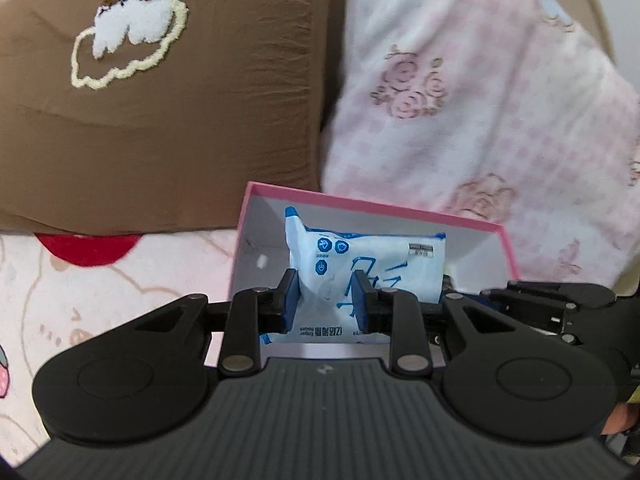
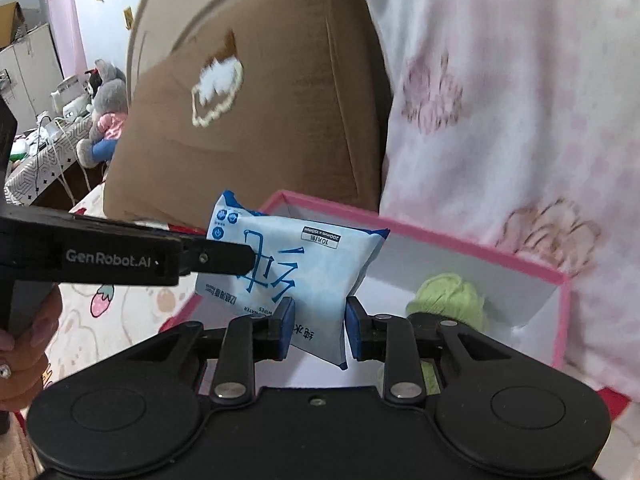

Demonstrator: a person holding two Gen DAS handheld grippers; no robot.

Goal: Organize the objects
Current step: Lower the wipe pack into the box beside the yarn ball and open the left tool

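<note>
— What can't we make out here?
— The green yarn ball (image 2: 448,300) sits half behind the right gripper (image 2: 320,330), and the pink box (image 1: 360,200) loses its near wall below our left gripper (image 1: 325,300).
— The floral blanket (image 2: 500,80)?
— Smeared.

Pillows (image 1: 160,120) crowding box (image 1: 360,200) rim

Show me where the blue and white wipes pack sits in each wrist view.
Left wrist view: wipes pack at lower centre, clamped by the left gripper.
Right wrist view: lower centre, pack corner clamped by the right gripper.
Shared landmark: the pink box behind the pack.
</note>
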